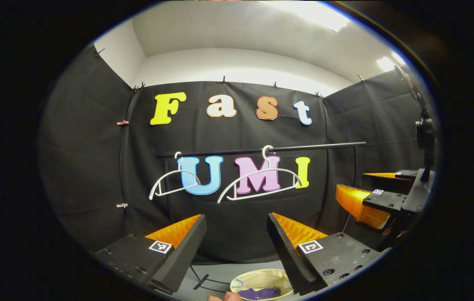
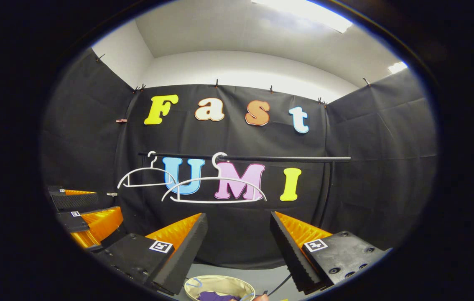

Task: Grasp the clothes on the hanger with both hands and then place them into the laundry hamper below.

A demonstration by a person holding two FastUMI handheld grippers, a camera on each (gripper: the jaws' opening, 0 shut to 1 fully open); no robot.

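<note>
Two bare white hangers [image 1: 170, 180] [image 1: 258, 180] hang from a black rail [image 1: 287, 147] in front of the booth wall. Below, a cream laundry hamper [image 1: 258, 276] holds a purple garment [image 1: 260, 293]. My left gripper [image 1: 237, 246] is open above the hamper with nothing between its fingers. In the left gripper view the right gripper [image 1: 370, 187] shows farther off at the right edge. In the right gripper view the hangers [image 2: 147, 177] [image 2: 214, 189] hang on the rail [image 2: 262, 158], and the hamper [image 2: 220, 281] with the purple garment [image 2: 216, 297] lies below. My right gripper [image 2: 237, 246] is open and holds nothing, with the left gripper [image 2: 83, 205] at the left.
A grey floor [image 1: 220, 269] surrounds the hamper, with a thin black stand foot [image 1: 203, 282] on it. A black pole with a mount [image 1: 425, 129] rises at the right. A fingertip [image 1: 224, 297] shows at the bottom edge.
</note>
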